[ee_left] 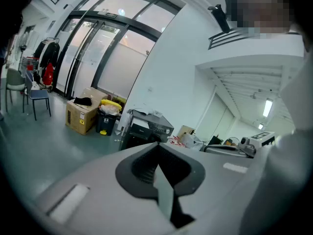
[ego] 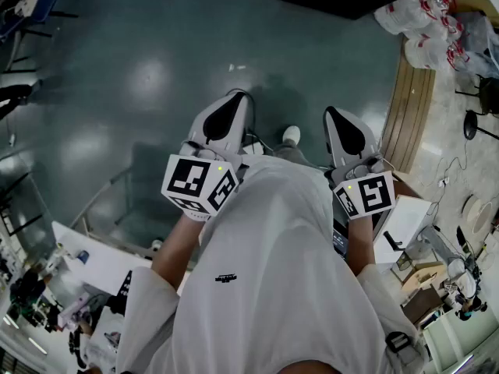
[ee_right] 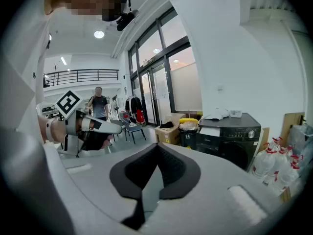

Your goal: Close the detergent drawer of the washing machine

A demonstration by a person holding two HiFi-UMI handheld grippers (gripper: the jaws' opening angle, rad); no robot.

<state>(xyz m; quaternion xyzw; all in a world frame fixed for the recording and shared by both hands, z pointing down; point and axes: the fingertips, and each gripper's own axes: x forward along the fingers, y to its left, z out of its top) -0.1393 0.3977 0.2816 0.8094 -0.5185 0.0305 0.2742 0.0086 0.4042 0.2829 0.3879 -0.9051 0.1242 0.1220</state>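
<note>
A dark washing machine (ee_right: pixel 231 137) stands against the wall across the room, with a pale panel at the upper left of its front; it is too far off to tell how the drawer stands. It also shows small in the left gripper view as a black washing machine (ee_left: pixel 145 129). In the head view my left gripper (ego: pixel 234 100) and right gripper (ego: pixel 331 115) are held side by side in front of my chest, over bare floor. Both are shut with nothing between the jaws: left gripper (ee_left: pixel 157 147), right gripper (ee_right: pixel 157 149). The left gripper (ee_right: pixel 117 127) also appears in the right gripper view.
A cardboard box (ee_left: pixel 82 114) and a bin with a yellow top (ee_left: pixel 108 115) sit left of the machine. Chairs (ee_left: pixel 28 95) stand by the glass doors. Water jugs (ee_right: pixel 278 171) are right of the machine. A person (ee_right: pixel 99 105) stands far back. Plastic bags (ego: pixel 433 26) lie beyond a wooden step (ego: pixel 410 107).
</note>
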